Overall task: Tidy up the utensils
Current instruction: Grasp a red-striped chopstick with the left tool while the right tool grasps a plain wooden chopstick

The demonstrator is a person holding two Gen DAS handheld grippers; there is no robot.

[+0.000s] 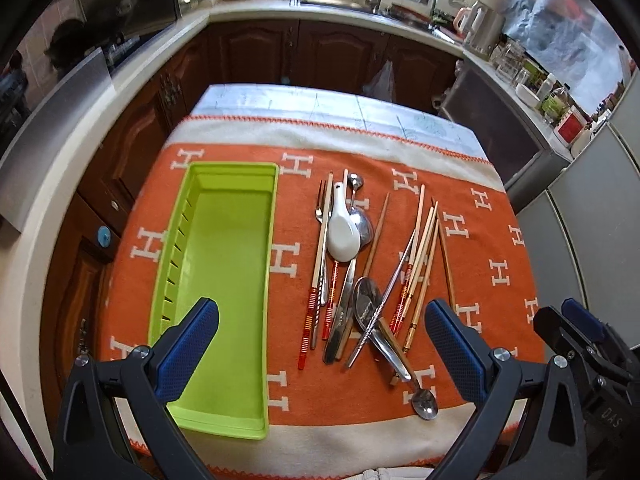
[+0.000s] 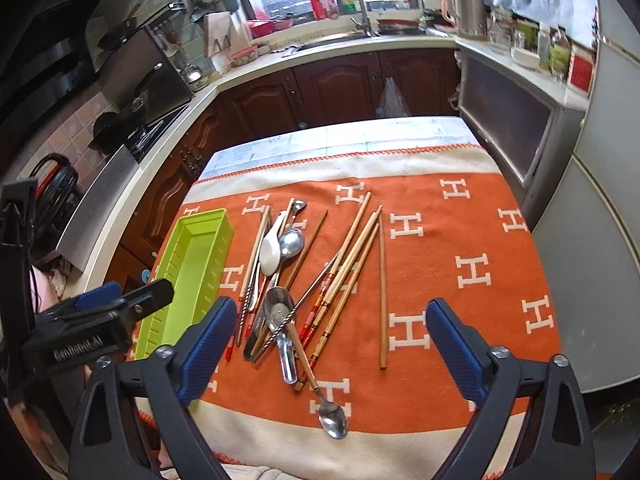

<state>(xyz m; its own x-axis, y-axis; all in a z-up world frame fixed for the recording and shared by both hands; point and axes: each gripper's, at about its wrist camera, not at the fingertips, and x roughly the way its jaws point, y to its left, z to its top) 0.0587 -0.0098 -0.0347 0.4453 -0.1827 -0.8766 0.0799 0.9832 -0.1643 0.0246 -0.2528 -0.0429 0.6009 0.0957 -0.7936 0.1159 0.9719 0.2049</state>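
Note:
An empty lime-green tray (image 1: 224,248) lies on the left of an orange cloth (image 1: 492,240); it also shows in the right wrist view (image 2: 192,264). To its right lies a loose pile of utensils: a white ceramic spoon (image 1: 343,232), metal spoons (image 1: 366,300), a fork (image 1: 319,208), and several wooden chopsticks (image 1: 424,248). The right wrist view shows the same white spoon (image 2: 272,254), chopsticks (image 2: 356,256) and a small metal spoon (image 2: 334,420) near the front edge. My left gripper (image 1: 322,348) is open above the near edge. My right gripper (image 2: 332,344) is open and empty above the pile.
The table stands in a kitchen with dark wood cabinets (image 1: 332,52), a white counter with a sink and tap (image 2: 356,12) behind, a stove (image 2: 132,96) at left and a grey fridge (image 2: 600,200) at right. The cloth's right half (image 2: 480,272) holds no utensils.

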